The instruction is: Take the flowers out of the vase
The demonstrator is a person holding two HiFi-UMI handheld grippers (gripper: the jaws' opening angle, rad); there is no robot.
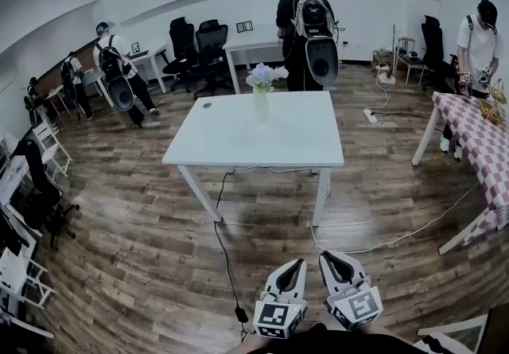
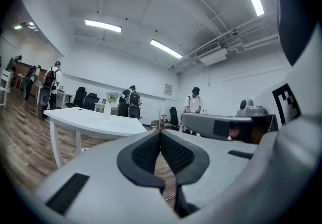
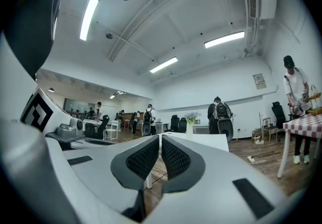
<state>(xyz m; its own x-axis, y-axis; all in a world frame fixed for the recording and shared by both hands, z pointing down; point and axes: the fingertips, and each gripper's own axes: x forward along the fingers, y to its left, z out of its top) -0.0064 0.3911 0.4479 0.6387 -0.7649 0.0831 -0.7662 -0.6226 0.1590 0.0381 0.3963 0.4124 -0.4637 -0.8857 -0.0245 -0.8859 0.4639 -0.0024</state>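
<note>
Left gripper [image 1: 296,266] and right gripper [image 1: 329,258]: both closed, empty, level, well apart from the white table [image 1: 238,141]. Near its far edge, a slim vase [image 1: 261,105], upright, with pale flowers [image 1: 266,74] inside. Possible trouble: tipping the unsteadied vase by a sideways pull; catching the floor cable [image 1: 226,243] on approach.

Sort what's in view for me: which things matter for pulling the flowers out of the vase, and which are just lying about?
Part of the job: flowers, vase, white table under them, left gripper and right gripper, both shut and empty.
Just lying about: office chairs, checkered table, power strip, floor cable.
</note>
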